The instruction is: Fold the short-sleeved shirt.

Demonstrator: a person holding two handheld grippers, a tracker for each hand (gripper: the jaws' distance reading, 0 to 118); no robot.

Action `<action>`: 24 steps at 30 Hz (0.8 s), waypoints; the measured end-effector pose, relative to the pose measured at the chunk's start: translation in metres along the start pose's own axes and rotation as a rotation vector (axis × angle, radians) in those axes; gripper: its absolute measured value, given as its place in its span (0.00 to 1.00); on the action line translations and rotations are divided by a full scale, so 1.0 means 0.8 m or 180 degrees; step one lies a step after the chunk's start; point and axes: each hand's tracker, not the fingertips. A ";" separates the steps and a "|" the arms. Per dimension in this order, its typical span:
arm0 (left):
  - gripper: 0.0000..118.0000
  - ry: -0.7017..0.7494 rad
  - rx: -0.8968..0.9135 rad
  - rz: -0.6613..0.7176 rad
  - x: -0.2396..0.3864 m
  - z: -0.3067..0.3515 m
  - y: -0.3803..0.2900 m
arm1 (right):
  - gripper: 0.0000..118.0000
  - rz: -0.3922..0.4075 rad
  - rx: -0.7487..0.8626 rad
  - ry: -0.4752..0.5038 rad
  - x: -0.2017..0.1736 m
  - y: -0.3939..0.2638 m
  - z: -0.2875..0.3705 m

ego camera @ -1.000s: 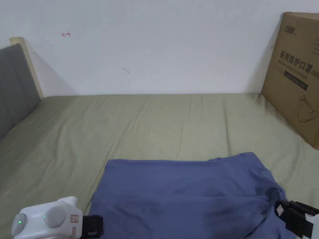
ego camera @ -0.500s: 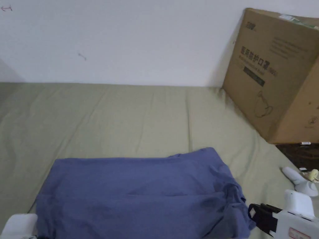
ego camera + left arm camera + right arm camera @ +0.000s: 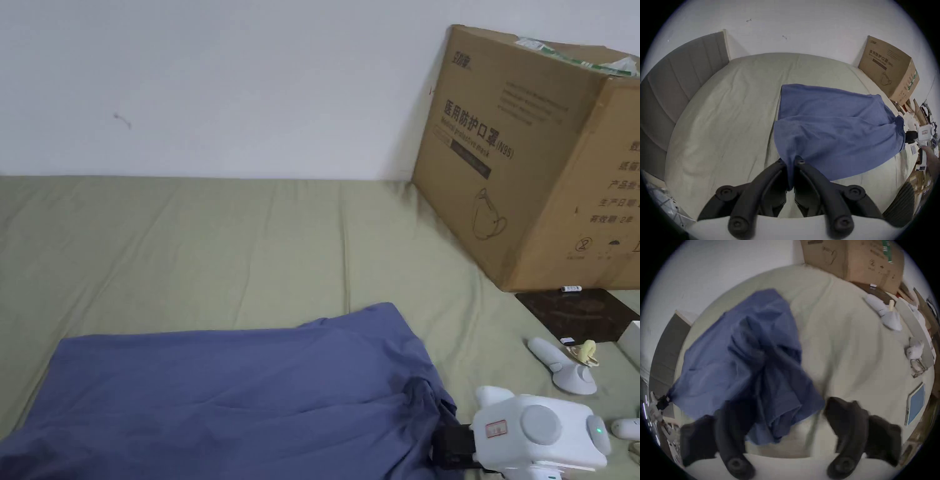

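Blue shirt [image 3: 843, 129] lies half-folded near the bed's [image 3: 187, 250] front edge, left gripper [image 3: 790, 162] clamped on its left end, right gripper [image 3: 786, 426] jaws spread, holding nothing; step: mid-fold; next, likely regrip the right end.

A bed with a pale green sheet [image 3: 250, 250] stood against a plain white wall [image 3: 250, 81], a grey padded headboard [image 3: 680, 78] at one end and a large cardboard box [image 3: 531, 162] leaning in the far corner.
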 end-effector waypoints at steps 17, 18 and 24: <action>0.06 -0.0240 -0.0114 0.0198 -0.010 0.074 -0.039 | 0.01 0.0269 0.0244 -0.0148 0.041 -0.117 0.137; 0.06 -0.0192 -0.0223 0.0149 -0.010 0.077 -0.054 | 0.01 0.0328 0.0172 -0.0225 0.043 -0.132 0.137; 0.11 -0.0421 -0.0671 0.0344 -0.028 0.058 -0.113 | 0.08 -0.0033 0.0094 -0.0205 0.057 -0.179 0.117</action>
